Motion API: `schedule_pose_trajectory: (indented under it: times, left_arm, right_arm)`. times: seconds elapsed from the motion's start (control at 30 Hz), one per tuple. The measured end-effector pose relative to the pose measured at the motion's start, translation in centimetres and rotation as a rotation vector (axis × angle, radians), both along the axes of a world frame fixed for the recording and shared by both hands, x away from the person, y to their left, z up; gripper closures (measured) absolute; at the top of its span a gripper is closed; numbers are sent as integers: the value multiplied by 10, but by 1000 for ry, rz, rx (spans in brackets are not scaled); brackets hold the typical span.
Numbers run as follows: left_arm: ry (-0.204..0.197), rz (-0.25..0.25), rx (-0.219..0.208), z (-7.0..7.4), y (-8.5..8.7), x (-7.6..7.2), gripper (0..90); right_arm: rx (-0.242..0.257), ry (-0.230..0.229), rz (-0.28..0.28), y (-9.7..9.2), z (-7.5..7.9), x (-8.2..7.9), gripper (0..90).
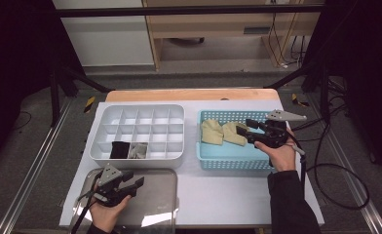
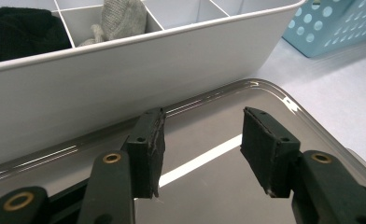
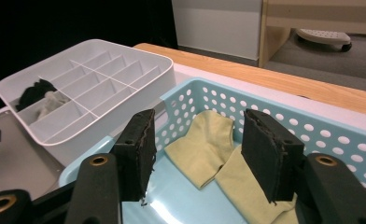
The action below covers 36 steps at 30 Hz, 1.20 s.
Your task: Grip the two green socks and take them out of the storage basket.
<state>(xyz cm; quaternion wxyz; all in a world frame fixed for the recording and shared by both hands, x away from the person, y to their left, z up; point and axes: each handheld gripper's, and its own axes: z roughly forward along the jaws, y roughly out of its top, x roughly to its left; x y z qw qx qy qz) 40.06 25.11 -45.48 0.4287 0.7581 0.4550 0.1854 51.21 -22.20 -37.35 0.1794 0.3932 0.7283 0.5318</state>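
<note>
The right gripper (image 1: pixel 243 130) hangs over the blue basket (image 1: pixel 213 159), released, above two yellow socks (image 3: pixel 204 144). The left gripper (image 1: pixel 136 184), also released and empty, hovers over the metal tray (image 2: pixel 228 186). The left gripper view shows a grey sock (image 2: pixel 120 18) in the white organizer (image 1: pixel 101 151) close up.

The white plastic compartment tray (image 1: pixel 138 131) serves as the landmark. In its near row a black rolled sock (image 1: pixel 119 149) lies in one cell, with a grey rolled sock (image 1: pixel 138 150) in the cell just to its right. Right of the tray stands the light-blue perforated plastic basket (image 1: pixel 233 158), holding two pale yellow socks (image 1: pixel 222 132) side by side. Before the tray, touching its near wall, lies the flat polished metal tray (image 1: pixel 155 200), with the left gripper (image 1: pixel 133 184) above it. The right gripper (image 1: pixel 242 130) hangs over the basket.
</note>
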Motion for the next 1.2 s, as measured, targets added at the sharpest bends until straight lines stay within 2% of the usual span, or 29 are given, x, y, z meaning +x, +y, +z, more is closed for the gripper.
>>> schedule_pose_trajectory:
  times: [0.13, 0.27, 0.57, 0.9, 1.03, 1.2]
  left_arm:
    - [-1, 3, 2, -1, 0, 0, 482]
    - [-2, 3, 8, -1, 1, 1, 482]
    - [-3, 5, 4, -2, 1, 1, 483]
    - [-5, 7, 6, -2, 1, 1, 484]
    - [-2, 6, 8, -3, 1, 1, 484]
    - [-2, 7, 8, -3, 1, 1, 484]
  right_arm:
    - [-7, 1, -7, 3, 0, 7, 434]
    - [-12, 5, -42, 1, 0, 14, 419]
    - [-6, -16, -92, 3, 0, 29, 418]
    - [-36, 32, -129, 8, -15, 47, 411]
    - [-47, 43, -134, 10, -20, 51, 443]
    - [-61, 51, -157, 13, -25, 57, 432]
